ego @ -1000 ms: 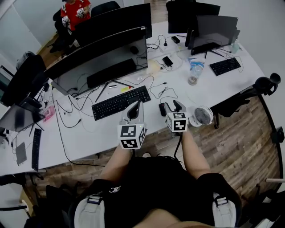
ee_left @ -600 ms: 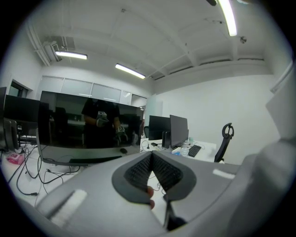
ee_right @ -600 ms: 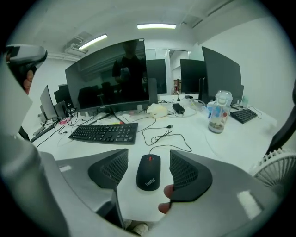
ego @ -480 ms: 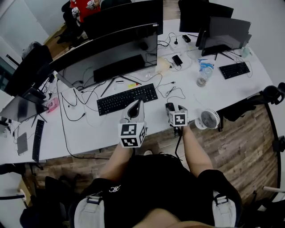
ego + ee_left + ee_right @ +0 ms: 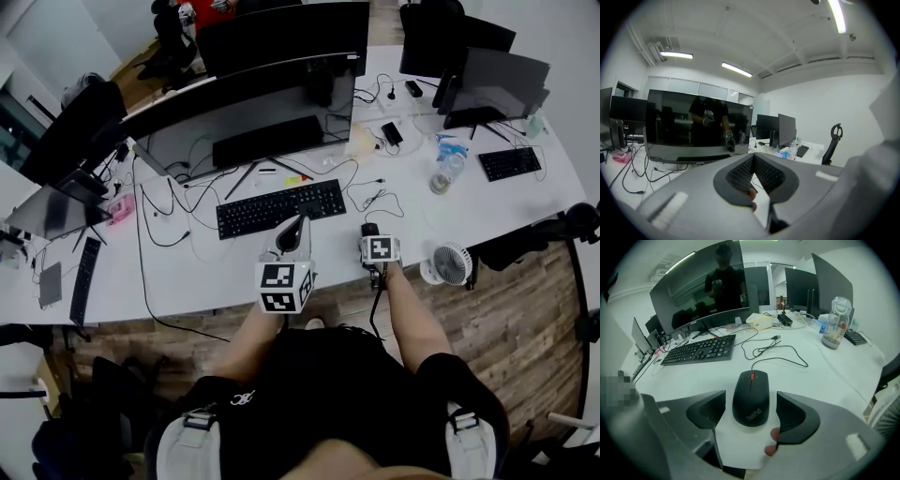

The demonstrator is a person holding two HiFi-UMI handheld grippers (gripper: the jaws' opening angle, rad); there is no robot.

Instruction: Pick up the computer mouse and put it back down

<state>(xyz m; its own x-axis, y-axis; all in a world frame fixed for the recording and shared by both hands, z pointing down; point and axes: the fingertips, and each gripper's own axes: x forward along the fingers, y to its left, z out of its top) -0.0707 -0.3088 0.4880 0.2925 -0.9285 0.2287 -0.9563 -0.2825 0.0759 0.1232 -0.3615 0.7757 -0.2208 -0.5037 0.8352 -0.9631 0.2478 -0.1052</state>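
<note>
Black plastic, matt: computer mouse (image 5: pixel 751 398), wired, red scroll wheel. It lies flat on the white desk (image 5: pixel 825 376) with its tail toward the camera.

Item: right gripper (image 5: pixel 751 405). Its jaws are opening and stand wide, with one pad at 9 o'clock and the other at 3 o'clock of the mouse. White desk shows on both sides, so neither pad presses on the mouse. By this lie the set-down looks finished.

Item: left gripper (image 5: pixel 752 176). Its jaws are closed tip to tip with nothing between them. It is held up off the desk and plays no part.

Item: cable (image 5: pixel 787 350). It leaves the mouse at 12 o'clock and loops off toward 1 o'clock.

Surroundings, taken from the mouse:
- keyboard (image 5: pixel 698 348) at 10 o'clock
- clear bottle (image 5: pixel 834 329) at 2 o'clock
- dark curved monitor (image 5: pixel 703 291) at 11 o'clock
- small fan (image 5: pixel 452 263) at 4 o'clock in the head view, by the desk's near edge

Hazards, as judged:
- A crooked withdrawal toward 6 o'clock could let a pad clip the mouse and skid it.
- The head view puts the mouse close to the desk's near edge, so such a drag could take it over.
- A sweep toward 12 o'clock could hook the slack cable.
</note>
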